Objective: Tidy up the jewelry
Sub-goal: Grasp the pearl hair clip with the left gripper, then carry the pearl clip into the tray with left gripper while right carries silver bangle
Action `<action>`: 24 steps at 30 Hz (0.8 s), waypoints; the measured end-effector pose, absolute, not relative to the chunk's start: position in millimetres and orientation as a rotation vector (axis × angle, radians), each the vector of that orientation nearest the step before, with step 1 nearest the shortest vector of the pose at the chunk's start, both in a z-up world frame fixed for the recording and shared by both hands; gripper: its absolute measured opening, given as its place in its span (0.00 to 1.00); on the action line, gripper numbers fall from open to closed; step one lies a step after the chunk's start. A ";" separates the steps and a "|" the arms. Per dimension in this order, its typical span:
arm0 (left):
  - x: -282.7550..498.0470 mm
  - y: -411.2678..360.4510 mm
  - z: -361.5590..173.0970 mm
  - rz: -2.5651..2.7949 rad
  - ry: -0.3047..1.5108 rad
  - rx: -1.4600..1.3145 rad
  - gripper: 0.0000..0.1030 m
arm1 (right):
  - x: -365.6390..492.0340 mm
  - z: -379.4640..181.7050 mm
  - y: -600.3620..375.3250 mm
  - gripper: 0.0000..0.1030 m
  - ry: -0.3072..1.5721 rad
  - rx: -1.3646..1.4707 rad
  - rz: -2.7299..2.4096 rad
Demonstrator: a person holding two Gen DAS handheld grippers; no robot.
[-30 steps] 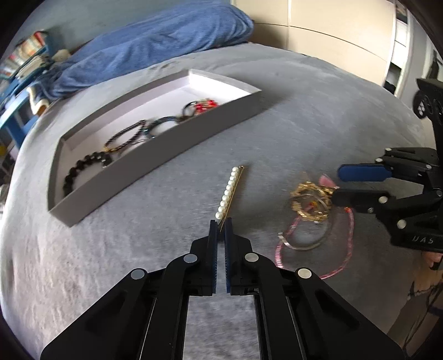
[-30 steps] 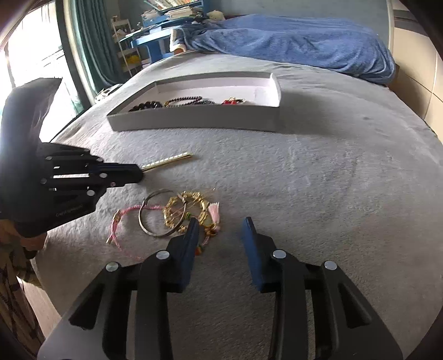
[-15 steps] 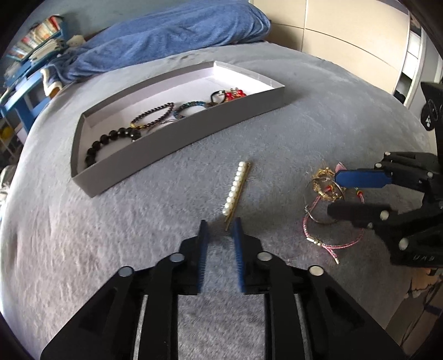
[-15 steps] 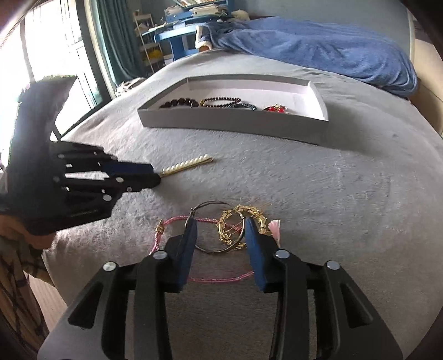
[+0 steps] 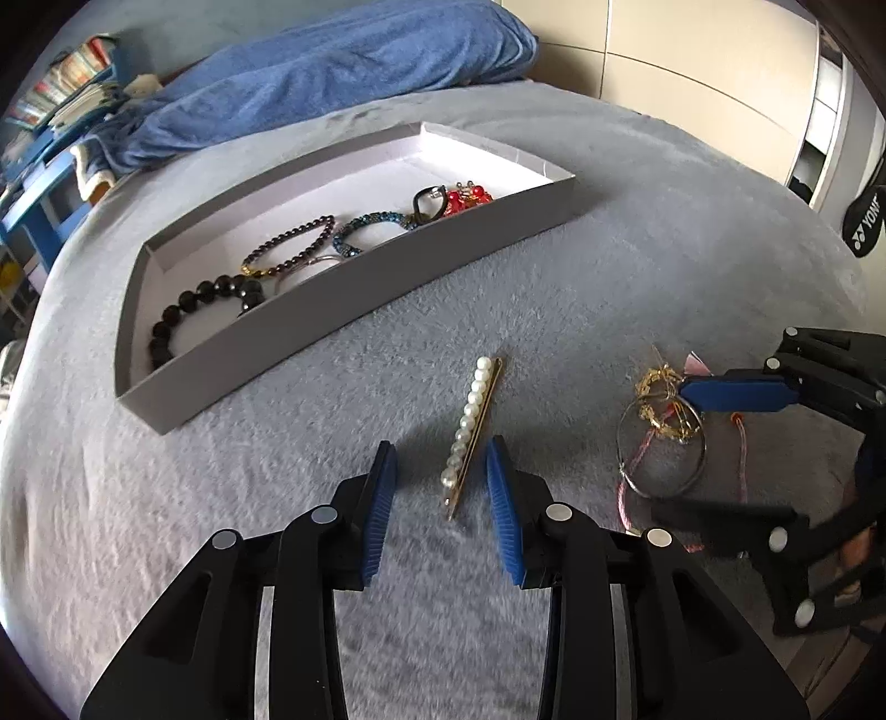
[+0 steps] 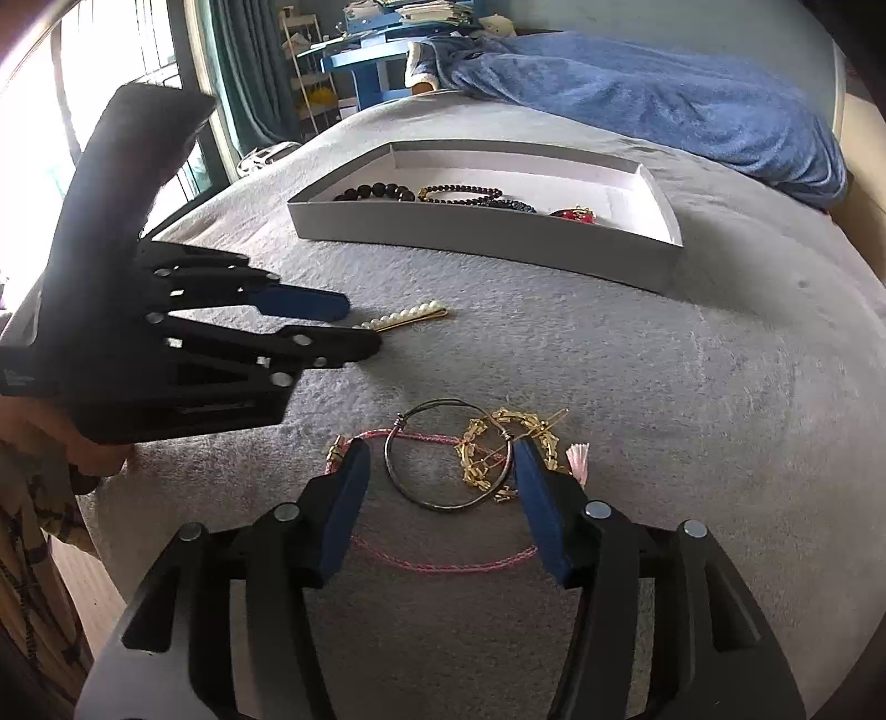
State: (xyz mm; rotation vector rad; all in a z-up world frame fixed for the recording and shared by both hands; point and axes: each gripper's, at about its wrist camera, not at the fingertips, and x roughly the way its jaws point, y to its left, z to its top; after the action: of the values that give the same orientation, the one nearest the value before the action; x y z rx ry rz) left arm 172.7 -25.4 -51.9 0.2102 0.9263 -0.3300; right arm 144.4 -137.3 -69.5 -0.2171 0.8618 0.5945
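Note:
A pearl hair pin [image 5: 472, 424] lies on the grey bed cover; its near end sits between the open jaws of my left gripper [image 5: 442, 459]. The pin also shows in the right wrist view [image 6: 407, 320]. A grey jewelry tray [image 5: 354, 296] holds several bracelets, among them a black bead bracelet [image 5: 191, 304] and a red piece [image 5: 468, 198]. My right gripper [image 6: 440, 459] is open around a dark metal bangle [image 6: 443, 504] tangled with a gold chain bracelet [image 6: 487, 448] and a pink cord bracelet [image 6: 437, 560].
A blue blanket [image 5: 343, 66] lies behind the tray. The tray also shows in the right wrist view [image 6: 498, 243]. A blue desk with books [image 6: 382, 50] stands past the bed, windows to the left.
My left gripper has opened from shut and now straddles the pin's near end. My right gripper has moved forward over the bracelet pile and opened wider.

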 end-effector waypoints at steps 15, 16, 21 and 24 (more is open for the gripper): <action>173.4 -13.9 -40.7 -0.307 0.883 0.168 0.08 | 152.6 -52.4 -152.0 0.48 0.822 -0.110 0.601; 173.4 -13.2 -38.8 -0.305 0.879 0.165 0.08 | 153.1 -49.2 -154.4 0.48 0.814 -0.093 0.602; 174.5 -11.0 -27.1 -0.309 0.853 0.147 0.08 | 160.1 -37.2 -166.8 0.48 0.791 -0.022 0.587; 176.6 -8.7 -21.2 -0.307 0.840 0.138 0.08 | 166.2 -33.5 -169.5 0.49 0.785 -0.018 0.574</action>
State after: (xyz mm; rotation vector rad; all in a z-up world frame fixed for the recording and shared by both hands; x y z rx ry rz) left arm 176.6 -8.7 -21.2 0.1382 0.8403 -0.3073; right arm 166.2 -169.5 -33.5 -0.0178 0.7853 0.5738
